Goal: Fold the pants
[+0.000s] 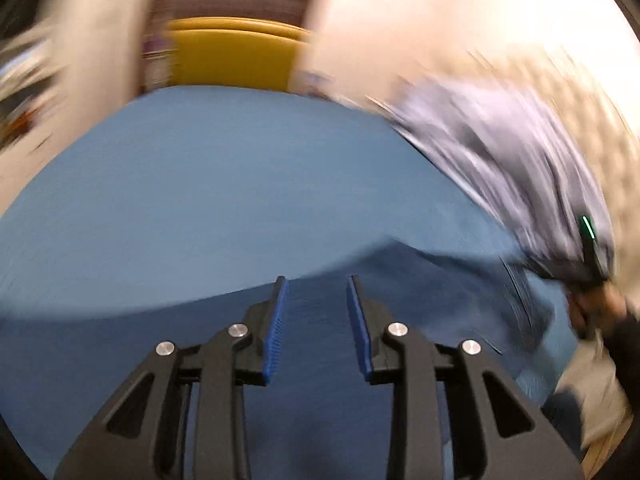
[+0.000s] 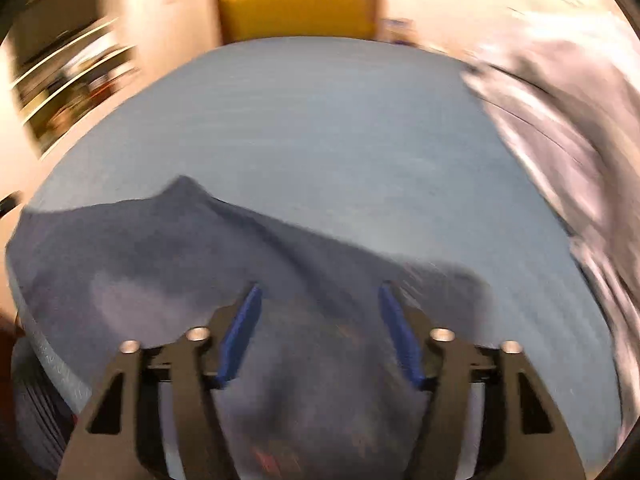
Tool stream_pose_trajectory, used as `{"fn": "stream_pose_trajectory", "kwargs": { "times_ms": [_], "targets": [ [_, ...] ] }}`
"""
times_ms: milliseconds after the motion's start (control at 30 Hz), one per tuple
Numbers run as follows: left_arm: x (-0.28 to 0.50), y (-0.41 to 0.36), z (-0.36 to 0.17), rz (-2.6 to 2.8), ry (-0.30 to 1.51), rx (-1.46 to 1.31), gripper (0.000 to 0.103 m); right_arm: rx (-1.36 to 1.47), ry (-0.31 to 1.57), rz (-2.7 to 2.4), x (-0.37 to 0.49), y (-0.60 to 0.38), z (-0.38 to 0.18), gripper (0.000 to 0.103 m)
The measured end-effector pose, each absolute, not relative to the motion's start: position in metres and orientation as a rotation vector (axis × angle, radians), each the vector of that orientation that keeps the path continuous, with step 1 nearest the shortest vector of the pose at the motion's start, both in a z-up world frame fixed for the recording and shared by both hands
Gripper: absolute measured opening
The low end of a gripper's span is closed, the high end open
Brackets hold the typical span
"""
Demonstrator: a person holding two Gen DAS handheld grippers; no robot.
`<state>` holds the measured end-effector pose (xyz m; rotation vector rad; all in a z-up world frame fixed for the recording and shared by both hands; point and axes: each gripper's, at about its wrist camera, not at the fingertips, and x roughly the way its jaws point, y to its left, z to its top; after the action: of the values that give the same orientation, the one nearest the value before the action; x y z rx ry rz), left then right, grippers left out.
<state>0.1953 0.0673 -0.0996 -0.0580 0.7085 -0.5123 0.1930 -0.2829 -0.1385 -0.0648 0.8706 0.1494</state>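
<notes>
Both grippers' fingers parted, empty, blue pants lying beneath, blurred

No text, label, brand, number or sign is showing clearly enough to read in either view; motion blur is smearing both pictures.
</notes>
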Motion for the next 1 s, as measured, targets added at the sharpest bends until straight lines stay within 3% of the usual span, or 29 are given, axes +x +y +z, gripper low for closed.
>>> {"fn": "stream_pose_trajectory", "kwargs": {
  "times_ms": [67, 133, 167, 233, 467, 667, 833, 1000],
  "targets": [
    [0.216, -0.011, -0.109, -0.619, 0.74, 0.024, 0.027, -0.061, 0.889, 0.089, 0.214, -0.291, -0.157, 0.036],
    [0.23, -0.073, -0.123, -0.694, 0.749, 0.144, 0.016, 0.034, 0.925, 0.017, 0.229, -0.323, -0.182, 0.03],
    [0.238, -0.092, -0.131, -0.739, 0.767, 0.163, 0.012, 0.091, 0.921, 0.0, 0.231, -0.341, -0.194, 0.012],
    [0.254, -0.124, -0.151, -0.78, 0.803, 0.206, 0.009, 0.164, 0.897, 0.023, 0.227, -0.356, -0.205, 0.008],
    [0.326, -0.175, -0.213, -0.728, 0.926, 0.298, 0.0, 0.149, 0.866, -0.006, 0.224, -0.351, -0.214, 0.006],
    [0.342, -0.178, -0.203, -0.716, 0.913, 0.235, 0.001, 0.12, 0.87, -0.02, 0.23, -0.349, -0.215, 0.006],
    [0.317, -0.096, -0.161, -0.587, 0.814, 0.0, 0.001, 0.125, 0.863, -0.01, 0.222, -0.345, -0.209, 0.007],
    [0.297, -0.034, -0.192, -0.483, 0.894, 0.046, 0.001, 0.131, 0.872, -0.012, 0.225, -0.347, -0.206, 0.007]
  ]
}}
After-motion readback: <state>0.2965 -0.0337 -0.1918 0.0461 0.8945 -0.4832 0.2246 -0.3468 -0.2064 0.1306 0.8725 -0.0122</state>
